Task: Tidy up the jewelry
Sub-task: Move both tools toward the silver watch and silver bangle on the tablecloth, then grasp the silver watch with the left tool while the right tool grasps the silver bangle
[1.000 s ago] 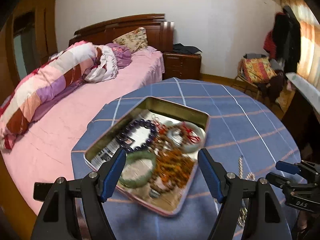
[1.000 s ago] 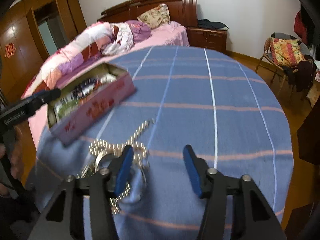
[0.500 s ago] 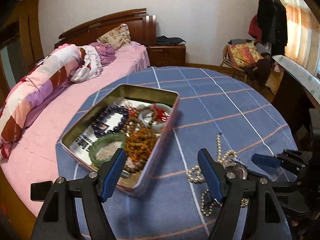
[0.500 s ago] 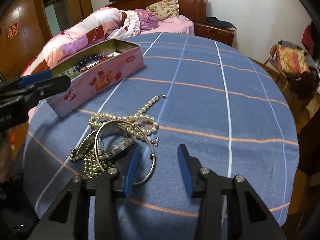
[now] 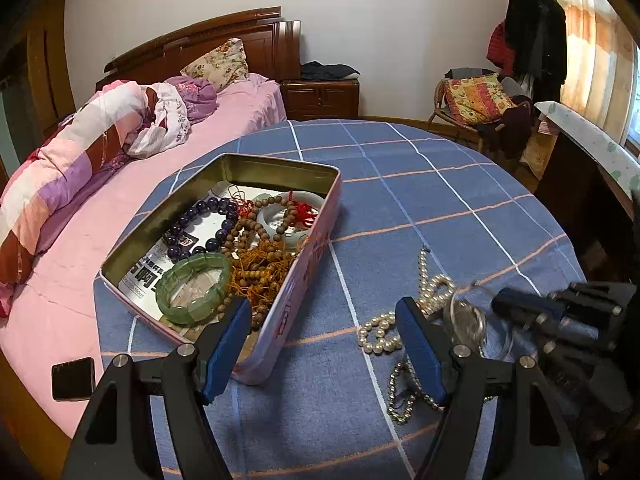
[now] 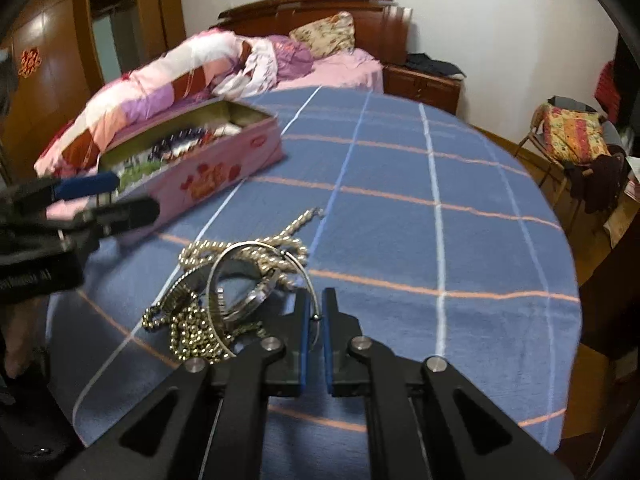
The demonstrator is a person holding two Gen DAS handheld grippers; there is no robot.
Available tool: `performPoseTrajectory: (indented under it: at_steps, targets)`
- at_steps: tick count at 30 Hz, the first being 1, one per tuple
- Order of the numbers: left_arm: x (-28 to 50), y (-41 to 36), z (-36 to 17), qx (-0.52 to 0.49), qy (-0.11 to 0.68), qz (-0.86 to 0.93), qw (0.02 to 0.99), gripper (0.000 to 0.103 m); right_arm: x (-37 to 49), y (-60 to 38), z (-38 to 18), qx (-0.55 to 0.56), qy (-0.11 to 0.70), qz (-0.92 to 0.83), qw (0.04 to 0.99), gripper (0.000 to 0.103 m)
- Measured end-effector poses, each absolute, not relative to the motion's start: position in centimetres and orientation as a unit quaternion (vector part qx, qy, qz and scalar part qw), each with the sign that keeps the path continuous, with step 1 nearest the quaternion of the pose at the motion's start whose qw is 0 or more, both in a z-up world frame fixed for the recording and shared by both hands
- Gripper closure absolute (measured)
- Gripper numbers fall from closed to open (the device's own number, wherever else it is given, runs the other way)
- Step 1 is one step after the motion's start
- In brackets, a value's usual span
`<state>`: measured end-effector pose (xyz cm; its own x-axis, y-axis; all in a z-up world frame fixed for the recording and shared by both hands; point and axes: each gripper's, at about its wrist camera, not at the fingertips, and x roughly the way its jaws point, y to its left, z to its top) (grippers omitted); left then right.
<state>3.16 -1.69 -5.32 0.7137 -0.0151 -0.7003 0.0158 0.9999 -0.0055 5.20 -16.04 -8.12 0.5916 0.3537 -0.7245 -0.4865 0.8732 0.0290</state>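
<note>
Between your right gripper's (image 6: 315, 312) blue pads, the thin silver bangle (image 6: 310, 280) is pinched at its near rim; those jaws have just been closing and now stand nearly together, clamped on the wire. From the pinch the bangle's loop runs away from you and to the left, over the heap of loose jewelry. That heap lies on the blue checked tablecloth (image 6: 400, 184), just ahead and left of your right gripper: a metal watch (image 6: 248, 296) with its band curled under the bangle, a gold bead chain (image 6: 192, 332) bunched at the near left, and a pearl necklace (image 6: 280, 240) whose free end trails off toward the far right, so its long axis runs diagonally from the heap toward the tin's far end.

Your left gripper (image 5: 322, 348) hangs released, jaws wide apart and gripping nothing; its left pad overlaps the near corner of the pink tin (image 5: 304, 280), its right pad sits over the pearls.

That tin lies lidless to the left of the heap, apart from it, its long axis running from your left gripper away toward the bed (image 5: 224, 120). Inside it lie a green bangle (image 5: 192, 288), a purple bead bracelet (image 5: 200, 224), brown wooden beads (image 5: 260, 260) and a pale jade ring (image 5: 276, 220) with red cord.
</note>
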Motion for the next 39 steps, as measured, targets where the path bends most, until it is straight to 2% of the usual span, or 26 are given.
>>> performPoseTrajectory:
  at_steps: [8, 12, 13, 28, 36, 39]
  targets:
    - [3.0, -3.3, -5.8, 0.005, 0.388, -0.048, 0.92, 0.03, 5.9, -18.9, -6.4, -0.053, 0.369, 0.21, 0.904, 0.095]
    - [3.5, -4.4, -6.8, 0.016, 0.409, -0.075, 0.909, 0.053, 6.4, -19.6, -6.7, -0.039, 0.376, 0.205, 0.903, 0.095]
    - [3.6, -4.7, -7.1, 0.019, 0.414, -0.079, 0.907, 0.054, 6.4, -19.7, -6.8, -0.037, 0.377, 0.205, 0.902, 0.095]
    - [5.3, -8.4, -7.3, 0.047, 0.424, -0.132, 0.895, 0.054, 7.1, -20.5, -9.2, -0.049, 0.417, 0.194, 0.887, 0.094]
    - [6.0, -8.7, -8.4, 0.022, 0.455, -0.167, 0.875, 0.053, 6.6, -20.9, -9.5, -0.054, 0.415, 0.191, 0.888, 0.091]
    - [6.3, -9.2, -8.5, 0.031, 0.455, -0.175, 0.873, 0.045, 6.7, -20.8, -9.5, -0.053, 0.415, 0.192, 0.888, 0.088]
